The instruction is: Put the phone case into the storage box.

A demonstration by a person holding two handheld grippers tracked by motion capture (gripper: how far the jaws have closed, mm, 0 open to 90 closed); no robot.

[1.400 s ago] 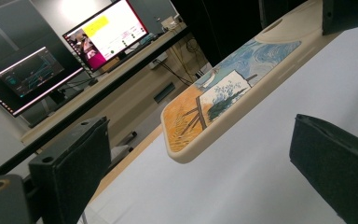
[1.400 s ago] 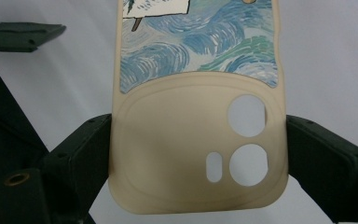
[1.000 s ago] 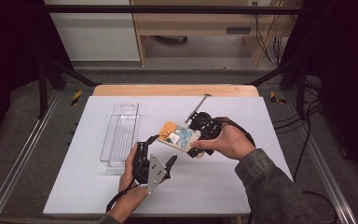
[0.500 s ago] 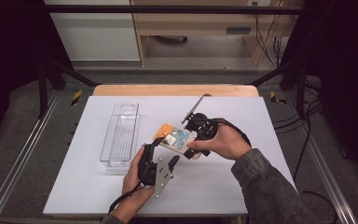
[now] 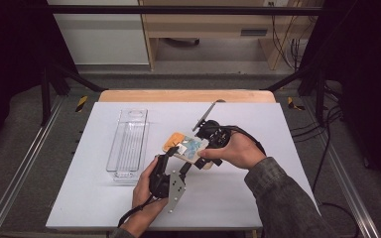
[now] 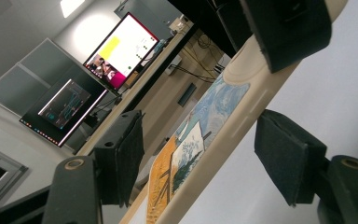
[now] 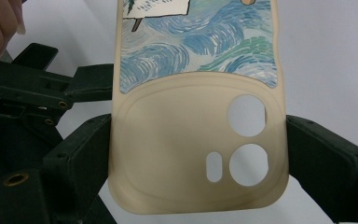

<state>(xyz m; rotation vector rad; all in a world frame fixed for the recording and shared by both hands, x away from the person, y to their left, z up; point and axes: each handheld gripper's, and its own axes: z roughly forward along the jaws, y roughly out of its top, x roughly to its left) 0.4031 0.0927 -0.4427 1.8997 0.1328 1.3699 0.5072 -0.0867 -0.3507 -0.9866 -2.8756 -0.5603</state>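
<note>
A beige phone case with a blue swirl print and an orange end hangs tilted above the white table. My right gripper is shut on its camera-hole end, one pad pressing each long side. My left gripper comes up from below at the case's near long edge. Its jaws have just been closing, and the case edge passes between them. A gap still shows on both sides, so the pads do not press on it.
A clear plastic tray lies lengthwise on the left half of the table. A wooden strip runs along the far edge. Metal rails and dark floor flank both sides, with cables at the right.
The left gripper's jaws have narrowed around the edge of the case. The right hand and the case have stayed where they were.
</note>
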